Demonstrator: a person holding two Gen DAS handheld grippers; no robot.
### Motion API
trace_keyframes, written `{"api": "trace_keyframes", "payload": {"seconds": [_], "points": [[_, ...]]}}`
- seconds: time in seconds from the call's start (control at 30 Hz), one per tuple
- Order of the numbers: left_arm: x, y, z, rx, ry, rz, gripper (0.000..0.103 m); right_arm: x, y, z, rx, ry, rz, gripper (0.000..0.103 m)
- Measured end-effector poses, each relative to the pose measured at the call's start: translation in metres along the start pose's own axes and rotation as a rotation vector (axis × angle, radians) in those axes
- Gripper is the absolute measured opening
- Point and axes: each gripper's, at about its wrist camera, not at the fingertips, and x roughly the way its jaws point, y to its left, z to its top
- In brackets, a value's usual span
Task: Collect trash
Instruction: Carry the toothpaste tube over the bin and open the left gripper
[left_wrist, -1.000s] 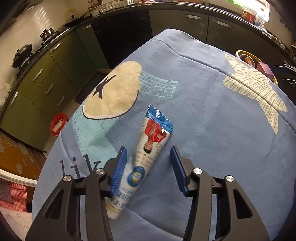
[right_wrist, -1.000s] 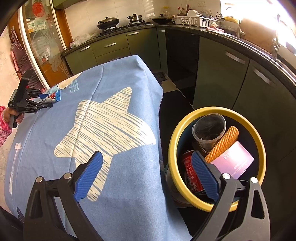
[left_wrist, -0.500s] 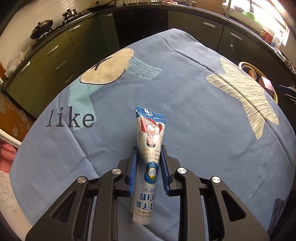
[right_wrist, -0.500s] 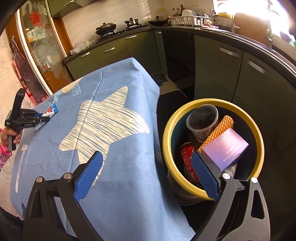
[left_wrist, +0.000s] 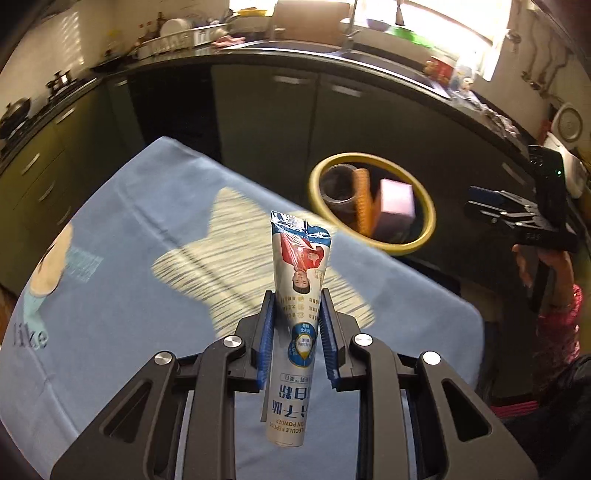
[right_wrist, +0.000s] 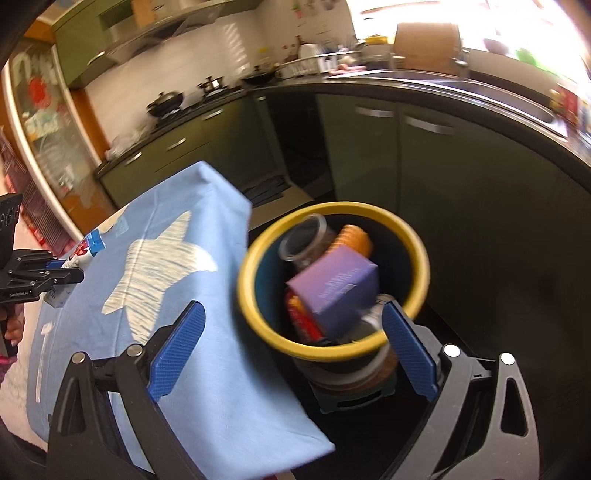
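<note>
Tube (left_wrist: 298, 317) in the left wrist view: clamped between the blue pads of the left tongs (left_wrist: 297, 334), which have just been closing onto it, and lifted clear of the blue-clothed desk (left_wrist: 122, 258). Crimped end points away toward the yellow-rimmed bin (left_wrist: 369, 203); the printed round end hangs below the pads. Judged light and soft-walled, glossy, so likely to slip or pivot if swung fast; the grip sits about mid-body, which looks the sensible place, flat sides against the pads. A hand with the right tongs (left_wrist: 476, 206) shows at right, near the bin.

Right wrist view: right tongs (right_wrist: 291, 347) stand wide apart, nothing between them, above the bin (right_wrist: 332, 347). Bin holds a purple box (right_wrist: 334, 291), a clear cup (right_wrist: 303, 240) and other litter. Tube (right_wrist: 83, 251) visible at far left, gripped over the desk (right_wrist: 207, 369).
</note>
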Motion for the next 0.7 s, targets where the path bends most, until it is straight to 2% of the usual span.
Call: {"api": "trace_keyframes", "payload": {"seconds": [0.13,0.23,0.4,0.57,0.63,0.7], "points": [[0.034,-0.052,0.045,0.073,0.016,-0.08,0.024,-0.021,-0.035,-0.01,0.061,-0.023,-0.036,0.092],[0.067,-0.073,0.075,0.082,0.038,-0.085,0.024,-0.03,-0.054,-0.017,0.095,-0.031,-0.051,0.092],[0.136,-0.079,0.12,-0.018,0.061,-0.085,0.024,-0.034,-0.079,-0.028,0.152,-0.029,-0.056,0.092],[0.177,-0.073,0.136,-0.177,0.058,-0.058,0.027,-0.031,-0.088,-0.029,0.165,-0.029,-0.037,0.092],[0.185,-0.068,0.135,-0.26,0.056,-0.061,0.038,-0.03,-0.089,-0.03,0.165,-0.029,-0.029,0.093],[0.189,-0.063,0.13,-0.332,0.042,-0.051,0.061,-0.027,-0.09,-0.03,0.163,-0.025,-0.023,0.093]]}}
